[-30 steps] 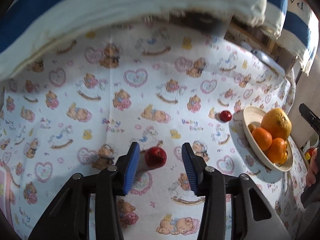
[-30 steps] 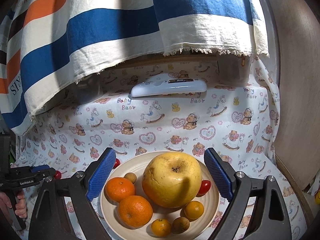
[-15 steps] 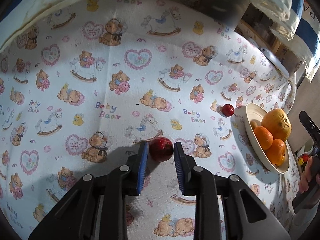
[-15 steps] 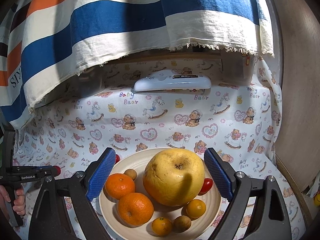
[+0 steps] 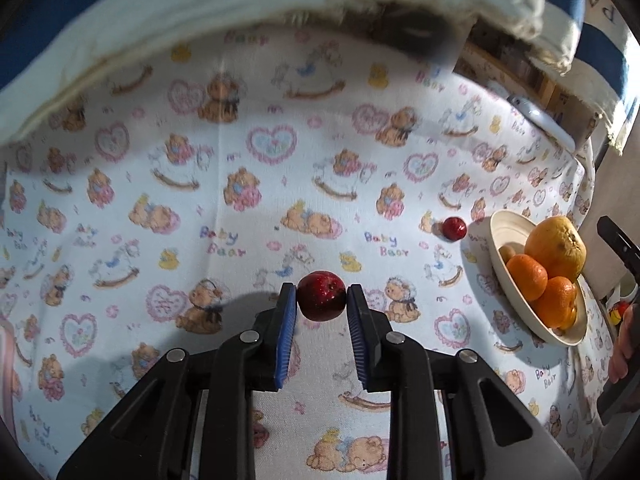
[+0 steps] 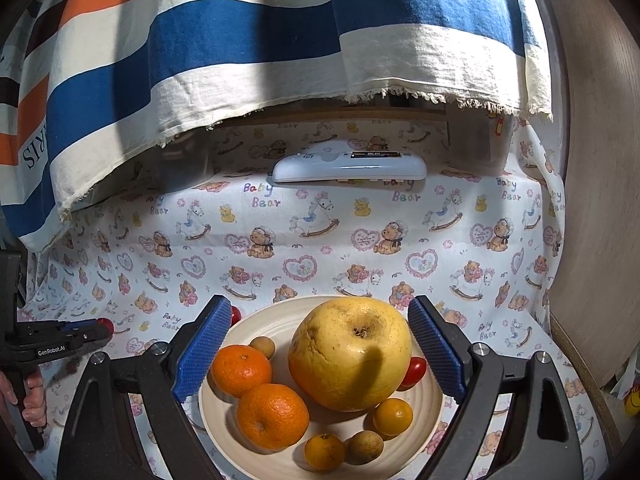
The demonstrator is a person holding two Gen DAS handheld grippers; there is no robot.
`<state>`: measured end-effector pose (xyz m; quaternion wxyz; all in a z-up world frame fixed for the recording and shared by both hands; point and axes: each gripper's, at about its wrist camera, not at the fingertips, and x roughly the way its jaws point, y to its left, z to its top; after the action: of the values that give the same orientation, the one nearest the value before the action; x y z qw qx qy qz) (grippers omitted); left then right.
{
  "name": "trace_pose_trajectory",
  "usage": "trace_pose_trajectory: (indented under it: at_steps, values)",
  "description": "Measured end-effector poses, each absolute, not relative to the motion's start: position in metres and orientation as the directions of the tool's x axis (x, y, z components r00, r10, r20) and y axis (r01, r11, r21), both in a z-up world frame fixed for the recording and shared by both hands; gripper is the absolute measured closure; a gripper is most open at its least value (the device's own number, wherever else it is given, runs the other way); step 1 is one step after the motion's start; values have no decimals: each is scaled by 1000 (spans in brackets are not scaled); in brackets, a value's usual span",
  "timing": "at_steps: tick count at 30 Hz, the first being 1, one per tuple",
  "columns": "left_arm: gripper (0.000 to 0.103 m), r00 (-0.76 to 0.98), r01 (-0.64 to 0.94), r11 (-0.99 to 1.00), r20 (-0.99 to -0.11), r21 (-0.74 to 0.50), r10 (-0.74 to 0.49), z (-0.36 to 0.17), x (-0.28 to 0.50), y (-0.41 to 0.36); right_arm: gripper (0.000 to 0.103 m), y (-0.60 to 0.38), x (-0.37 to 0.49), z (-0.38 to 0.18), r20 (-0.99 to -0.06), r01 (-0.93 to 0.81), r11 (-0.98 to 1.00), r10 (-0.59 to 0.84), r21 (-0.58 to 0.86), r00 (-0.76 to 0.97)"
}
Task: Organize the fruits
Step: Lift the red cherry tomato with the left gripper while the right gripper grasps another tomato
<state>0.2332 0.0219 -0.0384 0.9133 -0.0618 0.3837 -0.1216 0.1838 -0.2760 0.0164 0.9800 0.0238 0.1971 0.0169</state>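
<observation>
Lifted, seemingly: left tool point(image 5: 321, 305) pinching apple point(image 5: 321, 295) above tablecloth point(image 5: 240, 152).

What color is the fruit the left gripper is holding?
Dark red, with tiny pale speckles. The fruit shows best in the left wrist view, between the left gripper's blue pads.

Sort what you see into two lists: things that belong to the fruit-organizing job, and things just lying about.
Belongs to the job:
- dark red fruit, clamped in the left gripper
- second red fruit loose on the cloth
- bowl of fruit, under the open right gripper

Just lying about:
- white remote control
- striped cloth
</observation>
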Motion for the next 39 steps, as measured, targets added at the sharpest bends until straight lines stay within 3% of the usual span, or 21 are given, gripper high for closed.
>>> trace_pose_trajectory:
  at_steps: [7, 9, 14, 22, 31, 39]
  values:
    - [78, 727, 170, 970, -642, -176, -244, -27, 226, 23, 14, -259, 182, 27, -412, -87, 995, 98, 43, 906]
    - [78, 737, 161, 973, -636, -164, -229, -25, 225, 26, 14, -250, 187, 30, -452, -145, 985, 170, 88, 876]
    - [78, 762, 127, 973, -609, -191, -219, -16, 220, 44, 25, -218, 212, 27, -559, -218, 967, 254, 131, 789]
    - [78, 806, 112, 975, -556, -195, -203, 3, 207, 56, 47, -167, 261, 5, -689, -218, 974, 196, 57, 697]
    - [78, 809, 75, 969, -553, -237, -198, 3, 208, 72, 60, -154, 297, -18, -743, -162, 985, 70, -52, 665]
    - [78, 805, 103, 973, -556, -208, -204, 7, 202, 62, 64, -156, 313, -31, -750, -119, 987, -1, -106, 661]
